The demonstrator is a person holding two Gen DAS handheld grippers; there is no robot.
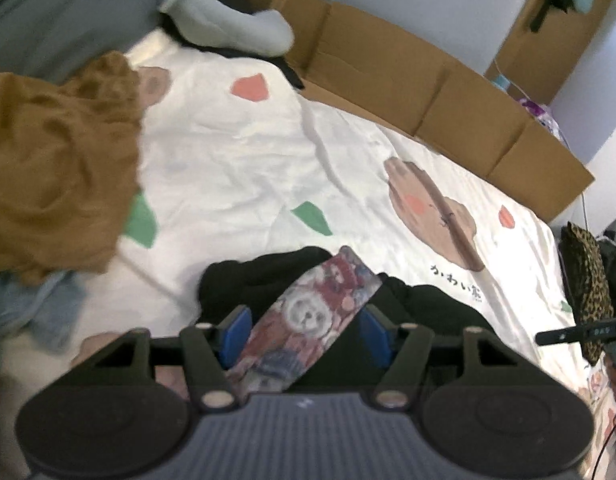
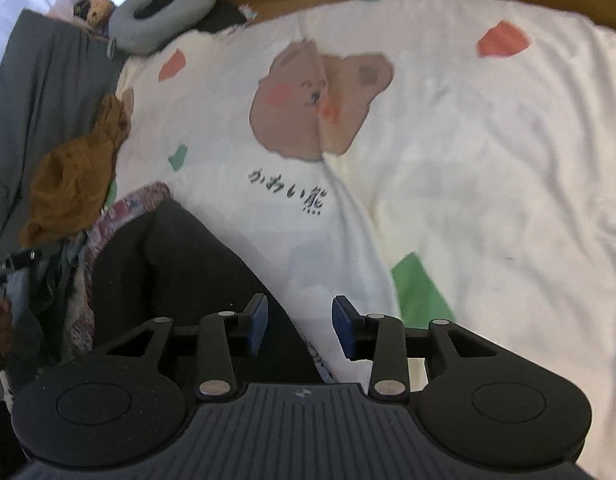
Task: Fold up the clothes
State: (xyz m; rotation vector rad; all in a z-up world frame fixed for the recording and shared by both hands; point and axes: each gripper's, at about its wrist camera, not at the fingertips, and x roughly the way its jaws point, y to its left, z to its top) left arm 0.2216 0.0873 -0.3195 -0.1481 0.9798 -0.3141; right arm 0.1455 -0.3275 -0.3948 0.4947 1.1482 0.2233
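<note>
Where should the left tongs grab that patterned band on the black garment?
Probably the band's near stretch, already lying between the open left tongs. It runs as a flat strip diagonally up and away over the black garment, so come straight down from above and close across its width. The far end looks free but sits beyond the pads.

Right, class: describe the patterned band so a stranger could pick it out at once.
Find the white bear-print bedspread. On its near edge lies a black garment; the patterned band crosses it, between the left gripper fingers. Only it shows red-and-grey florals.
</note>
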